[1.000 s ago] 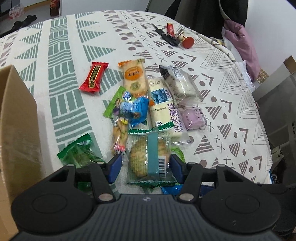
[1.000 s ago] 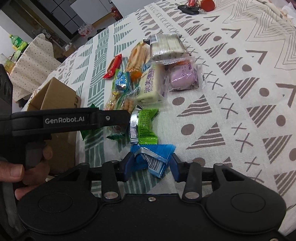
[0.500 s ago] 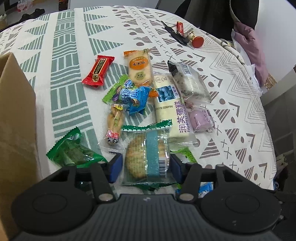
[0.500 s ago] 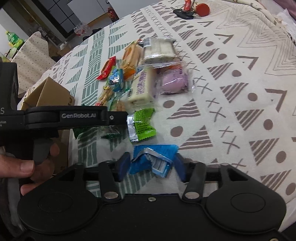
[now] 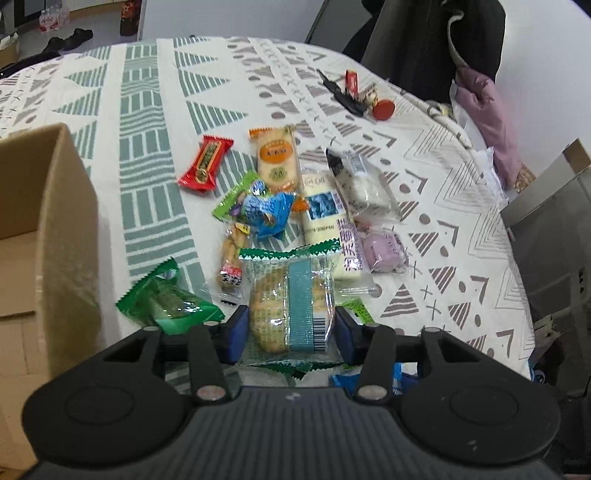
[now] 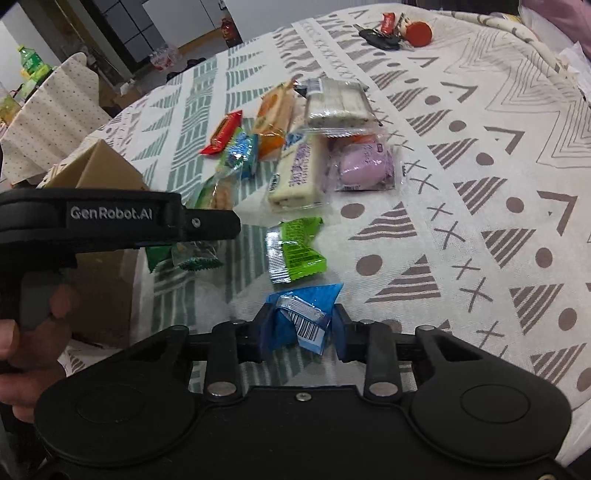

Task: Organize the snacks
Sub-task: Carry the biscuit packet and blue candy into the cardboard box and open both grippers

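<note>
We see the left tongs pinching a clear cracker packet with a teal band and green zigzag ends, its blue pads pressed against both sides of the wrapper, which is held up in front of the other snacks. The right tongs are closed on a crumpled blue snack packet whose barcode faces us, held at the near edge of the patterned tabletop. Just beyond it lies a bright green packet by itself on the cloth. Farther back the remaining snacks sit in a loose cluster: a red candy bar, an orange cracker pack, a long white cake bar, a speckled white cake and a purple bun in clear wrap, the bun just beside the long bar. A dark green packet lies near the open cardboard box, which stands at the left edge of the tabletop. In the right wrist view a hand grips the handle of the left tool. Keys and a red round object lie well apart at the far side.
</note>
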`<control>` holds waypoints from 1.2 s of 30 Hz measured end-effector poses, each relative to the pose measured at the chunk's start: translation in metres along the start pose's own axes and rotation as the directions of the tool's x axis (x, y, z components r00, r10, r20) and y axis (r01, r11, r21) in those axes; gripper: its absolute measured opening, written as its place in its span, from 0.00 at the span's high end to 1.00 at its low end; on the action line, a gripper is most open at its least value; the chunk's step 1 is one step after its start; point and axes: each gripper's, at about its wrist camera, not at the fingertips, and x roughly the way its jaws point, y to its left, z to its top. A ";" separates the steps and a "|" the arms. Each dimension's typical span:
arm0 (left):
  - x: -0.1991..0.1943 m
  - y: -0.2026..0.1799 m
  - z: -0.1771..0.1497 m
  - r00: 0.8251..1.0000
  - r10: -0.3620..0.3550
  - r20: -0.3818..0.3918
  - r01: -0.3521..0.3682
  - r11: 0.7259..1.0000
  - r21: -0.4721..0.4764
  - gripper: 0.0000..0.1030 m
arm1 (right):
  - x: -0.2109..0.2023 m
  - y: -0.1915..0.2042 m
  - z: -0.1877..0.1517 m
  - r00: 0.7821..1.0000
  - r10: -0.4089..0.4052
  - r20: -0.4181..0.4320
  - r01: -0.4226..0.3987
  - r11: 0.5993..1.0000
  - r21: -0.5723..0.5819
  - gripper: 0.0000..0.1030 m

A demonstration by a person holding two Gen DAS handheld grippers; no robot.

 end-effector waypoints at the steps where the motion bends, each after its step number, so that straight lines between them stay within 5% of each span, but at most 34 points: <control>1: -0.004 0.000 0.000 1.000 -0.001 0.009 0.001 1.000 -0.001 0.54 | -0.002 0.002 -0.001 1.000 -0.001 0.005 0.001 1.000 -0.002 0.69; 22: -0.094 0.014 -0.003 0.978 -0.037 0.206 0.036 0.999 0.008 0.54 | -0.071 0.063 0.013 0.980 0.042 0.192 -0.026 0.996 -0.085 0.70; 36: -0.136 0.068 -0.011 0.959 0.051 0.279 -0.031 0.997 -0.075 0.54 | -0.073 0.115 0.026 0.962 0.105 0.251 -0.068 0.986 -0.152 0.70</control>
